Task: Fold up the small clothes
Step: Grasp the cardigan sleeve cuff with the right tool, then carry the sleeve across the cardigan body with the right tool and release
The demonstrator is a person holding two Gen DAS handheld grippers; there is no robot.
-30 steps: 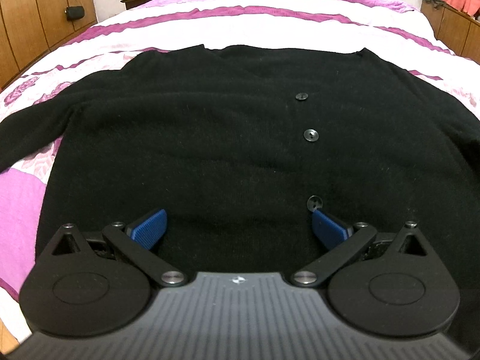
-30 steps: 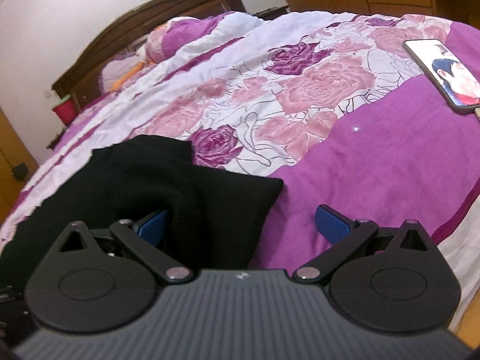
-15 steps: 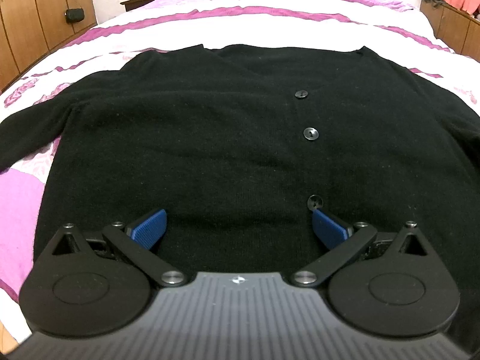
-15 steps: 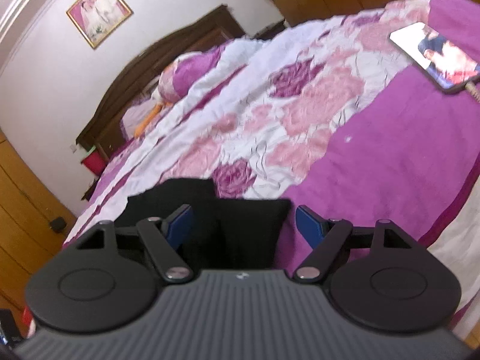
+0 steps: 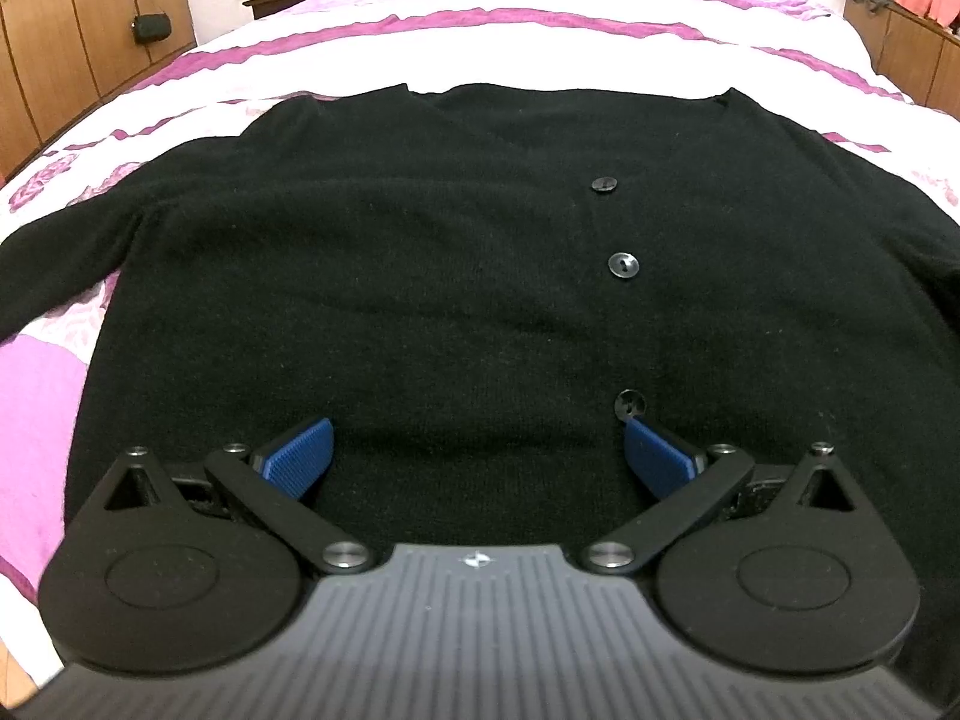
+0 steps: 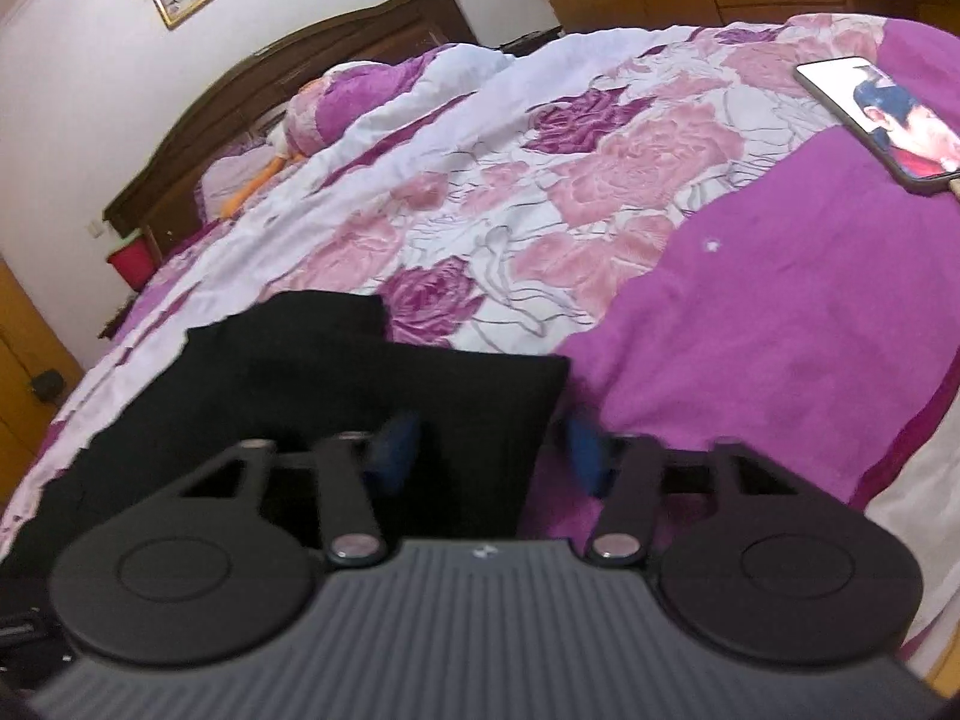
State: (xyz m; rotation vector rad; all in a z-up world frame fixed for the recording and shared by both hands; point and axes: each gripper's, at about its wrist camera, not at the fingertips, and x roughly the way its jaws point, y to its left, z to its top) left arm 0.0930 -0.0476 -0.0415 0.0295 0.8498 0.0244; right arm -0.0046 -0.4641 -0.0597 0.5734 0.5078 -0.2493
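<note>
A black button-front cardigan lies flat on the bed, its buttons running up right of centre. My left gripper hovers open over the hem, blue pads wide apart with only flat fabric below. In the right wrist view the cardigan's sleeve end lies on the purple bedspread. My right gripper is closing around that cuff; the blurred blue pads still stand apart, one over the fabric, the other just past its right edge.
A floral pink and purple bedspread covers the bed. A phone with a lit screen lies at the far right. Pillows and a dark headboard stand at the far end. Wooden wardrobes line the left.
The right gripper's jaws have narrowed from wide open around the sleeve end, and its view swung up and back down. The left gripper and the cardigan body have not moved.
</note>
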